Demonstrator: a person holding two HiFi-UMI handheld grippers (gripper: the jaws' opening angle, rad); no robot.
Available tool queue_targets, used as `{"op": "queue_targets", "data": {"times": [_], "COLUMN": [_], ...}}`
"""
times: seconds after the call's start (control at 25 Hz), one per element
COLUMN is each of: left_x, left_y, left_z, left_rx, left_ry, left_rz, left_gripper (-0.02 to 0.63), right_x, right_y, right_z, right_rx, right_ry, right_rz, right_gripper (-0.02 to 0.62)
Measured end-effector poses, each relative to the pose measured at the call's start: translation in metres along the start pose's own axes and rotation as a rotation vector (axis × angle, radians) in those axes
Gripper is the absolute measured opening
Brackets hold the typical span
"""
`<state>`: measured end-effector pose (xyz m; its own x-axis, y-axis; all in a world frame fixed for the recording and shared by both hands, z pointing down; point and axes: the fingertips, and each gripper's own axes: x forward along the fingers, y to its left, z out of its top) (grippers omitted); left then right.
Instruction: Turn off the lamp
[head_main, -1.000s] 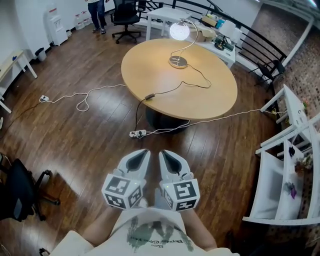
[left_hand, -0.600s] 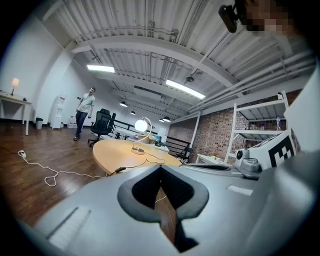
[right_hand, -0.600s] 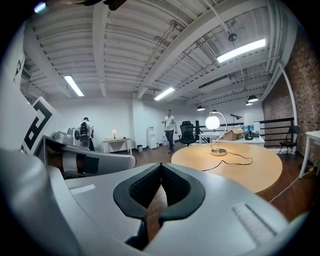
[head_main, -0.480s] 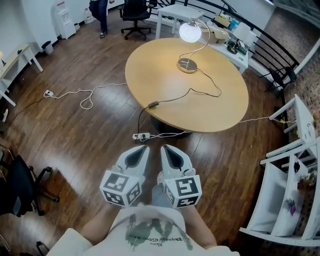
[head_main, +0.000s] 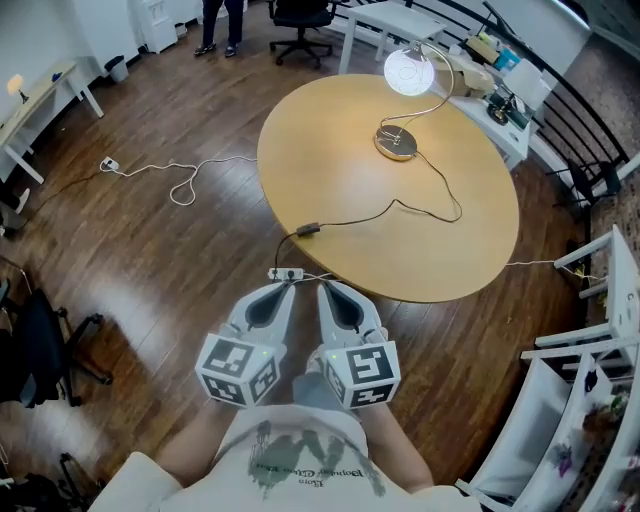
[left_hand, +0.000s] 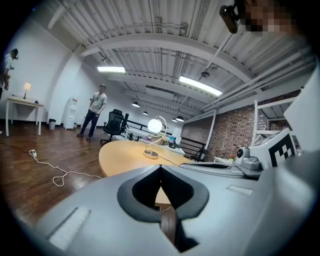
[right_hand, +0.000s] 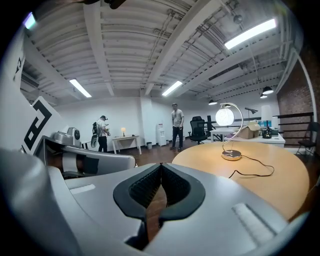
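Dark wood flooring is seen beneath the left gripper and right gripper, held side by side, jaws pressed together on nothing. Just beyond, a power strip is laid by the round table. Toward the table's far edge the lit lamp is stood, well apart from both grippers.

Tan table — white glowing lamp

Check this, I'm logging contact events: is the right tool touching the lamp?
Apart. The head view shows the right tool near the edge of the table, with a wide stretch of bare tabletop between it and the lamp.
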<state>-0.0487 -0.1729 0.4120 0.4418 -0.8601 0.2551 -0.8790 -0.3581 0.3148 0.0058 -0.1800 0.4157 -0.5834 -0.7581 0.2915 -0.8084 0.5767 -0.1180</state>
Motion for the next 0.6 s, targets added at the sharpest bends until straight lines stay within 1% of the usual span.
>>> {"op": "queue_targets", "data": {"times": [0.28,0.6], "left_x": [0.047,0.069], "left_y": [0.009,0.018], "left_z": [0.009,0.019], "left_rx": [-0.011,-0.007], "left_ry": [0.002,-0.023], "left_rz": [0.073,0.149], "left_gripper": [0.000,0.000], "right_x": [0.033,0.057], "right_y": [-0.039,-0.061], "right_z": [0.009,0.011], "right_rx": [-0.001,-0.016], "right_ry": [0.020,0.037], "right_rz": [0.070,0.128], "right_gripper": [0.002,0.002]}}
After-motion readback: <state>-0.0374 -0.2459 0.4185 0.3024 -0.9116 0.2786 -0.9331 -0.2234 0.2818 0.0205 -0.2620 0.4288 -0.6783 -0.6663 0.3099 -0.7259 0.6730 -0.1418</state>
